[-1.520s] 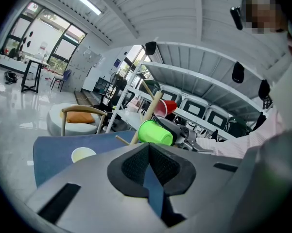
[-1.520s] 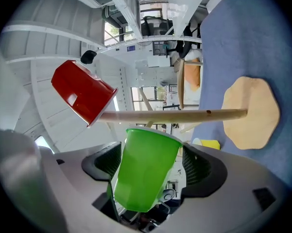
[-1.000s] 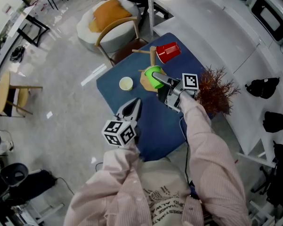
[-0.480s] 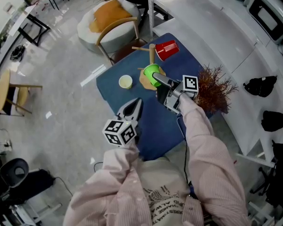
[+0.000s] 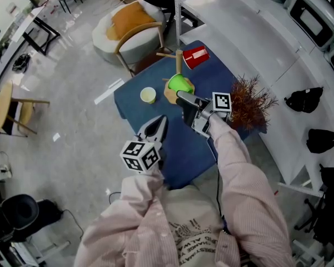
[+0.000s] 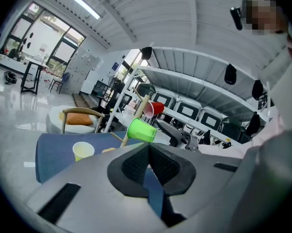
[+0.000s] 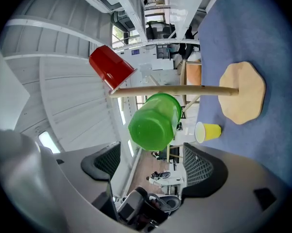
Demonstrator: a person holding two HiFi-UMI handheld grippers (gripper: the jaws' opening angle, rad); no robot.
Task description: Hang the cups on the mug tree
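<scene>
Looking down at it, my right gripper (image 5: 180,97) has its jaws spread wide with nothing between them. The green cup (image 5: 180,84) sits on a peg of the mug tree (image 5: 179,63), just past the tips. It lies on its side, with its long axis along the peg, base toward me and mouth toward the post. The red cup (image 5: 195,56) hangs on a far peg. My left gripper (image 5: 158,124) is closed on nothing, near me over the blue table (image 5: 178,143). The yellow cup (image 5: 148,95) stands upright, mouth up, left of the tree base. These look like thin plastic party cups to me, so light, squashy and a bit slick. I'd pinch the wall near the rim, gently, one jaw inside.
</scene>
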